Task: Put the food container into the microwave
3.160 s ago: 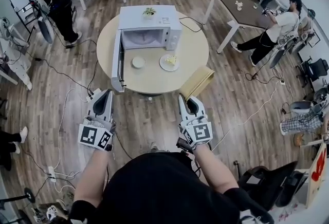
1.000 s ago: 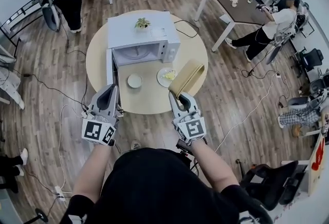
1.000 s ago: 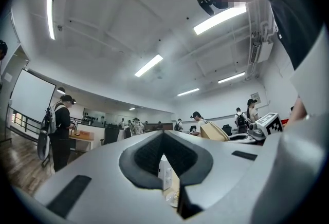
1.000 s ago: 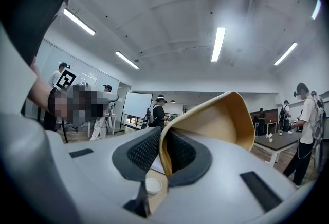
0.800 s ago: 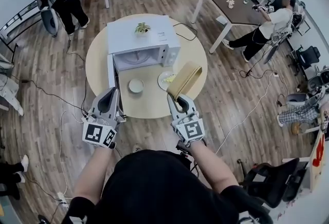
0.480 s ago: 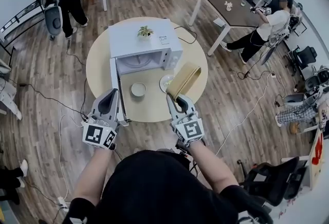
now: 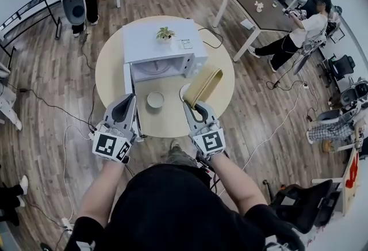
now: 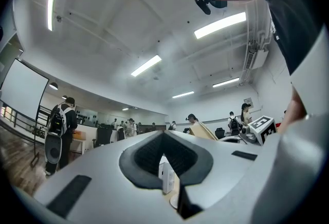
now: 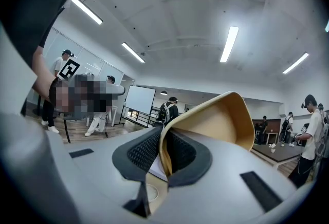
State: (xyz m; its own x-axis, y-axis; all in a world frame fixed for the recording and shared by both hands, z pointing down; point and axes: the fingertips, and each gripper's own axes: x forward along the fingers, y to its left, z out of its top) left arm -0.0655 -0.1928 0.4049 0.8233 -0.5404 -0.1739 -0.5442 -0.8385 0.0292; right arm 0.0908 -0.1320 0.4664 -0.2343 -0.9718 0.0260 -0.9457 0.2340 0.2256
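A white microwave (image 7: 164,48) stands on the round table (image 7: 221,74) with its door (image 7: 127,91) swung open to the left and its cavity (image 7: 158,68) showing. My right gripper (image 7: 196,108) is shut on the rim of a tan food container (image 7: 202,86), which stands tilted over the table's front right, in front of the microwave. In the right gripper view the container (image 9: 216,120) rises from between the jaws of that gripper (image 9: 163,138). My left gripper (image 7: 125,107) is shut and holds nothing, near the door's lower end. The left gripper view shows this gripper (image 8: 163,135) with nothing in it.
A white bowl (image 7: 154,99) sits in front of the cavity, beside a plate (image 7: 184,93) partly behind the container. A small plant (image 7: 165,33) tops the microwave. Cables (image 7: 69,123) cross the floor. People (image 7: 305,28) and a dark table (image 7: 261,5) are far right.
I have stepped closer to the table. Both grippers have moved forward to its near edge, and the held container has come in over the tabletop in front of the plate.
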